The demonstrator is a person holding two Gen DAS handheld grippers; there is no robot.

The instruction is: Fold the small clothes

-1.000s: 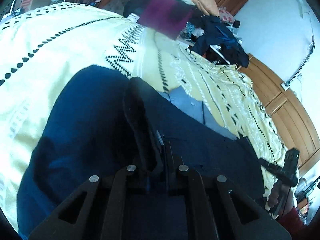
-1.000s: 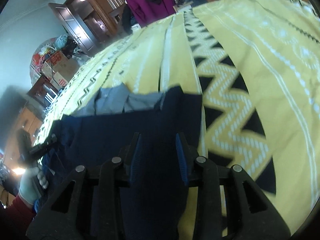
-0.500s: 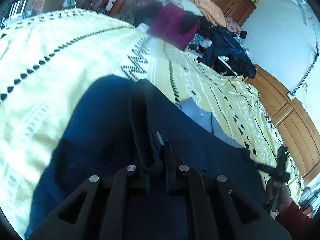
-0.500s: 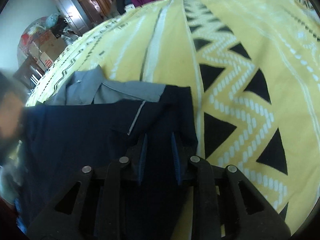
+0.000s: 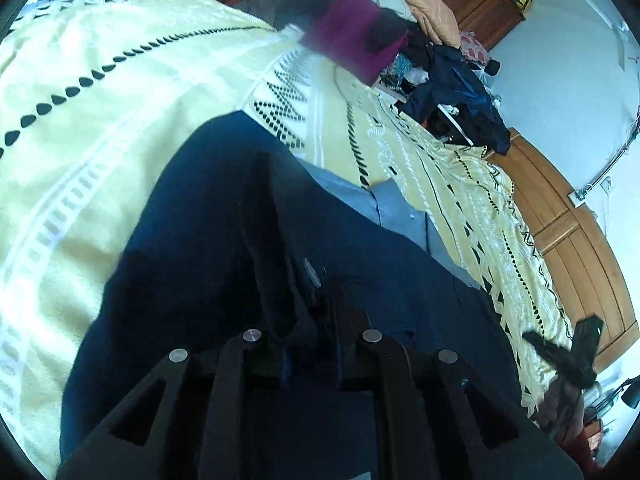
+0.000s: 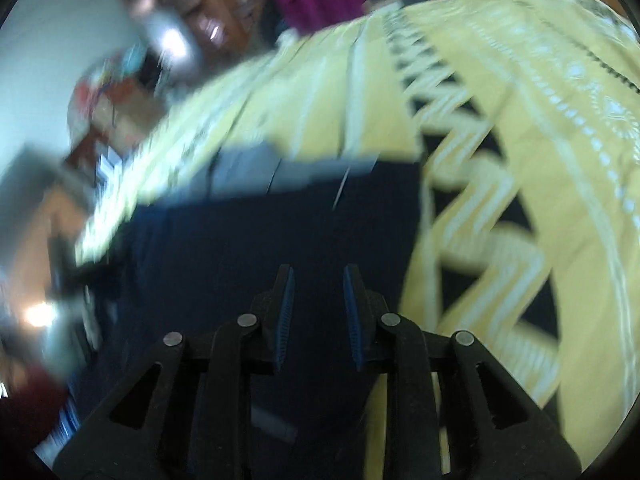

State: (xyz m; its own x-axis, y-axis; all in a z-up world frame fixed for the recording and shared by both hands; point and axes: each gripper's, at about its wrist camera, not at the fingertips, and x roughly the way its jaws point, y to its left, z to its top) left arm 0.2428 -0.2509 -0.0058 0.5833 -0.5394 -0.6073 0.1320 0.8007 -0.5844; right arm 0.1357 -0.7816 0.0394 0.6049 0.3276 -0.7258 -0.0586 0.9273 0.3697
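Note:
A dark navy garment [image 5: 192,240] lies spread on a yellow patterned bedspread [image 5: 100,100]. A grey-blue part [image 5: 396,208] of the garment shows at its far edge. My left gripper [image 5: 316,292] is shut on a raised fold of the navy cloth, which stands up as a ridge between the fingers. The right wrist view is blurred by motion. In it my right gripper [image 6: 316,300] hovers over the navy garment [image 6: 240,248] near its right edge. Its blue pads [image 6: 286,312] stand apart with nothing between them. In the left wrist view the right gripper [image 5: 576,352] shows at the garment's far right.
A heap of clothes lies past the bed: a magenta piece [image 5: 352,40], a dark jacket [image 5: 460,92] and an orange bundle [image 5: 432,12]. Wooden wardrobes [image 5: 560,220] line the right wall. Bare bedspread [image 6: 500,100] stretches right of the garment.
The right gripper's pads narrowed half a second ago and now stand wider apart; that view has swung fast and blurred. The left gripper keeps its hold on the fold.

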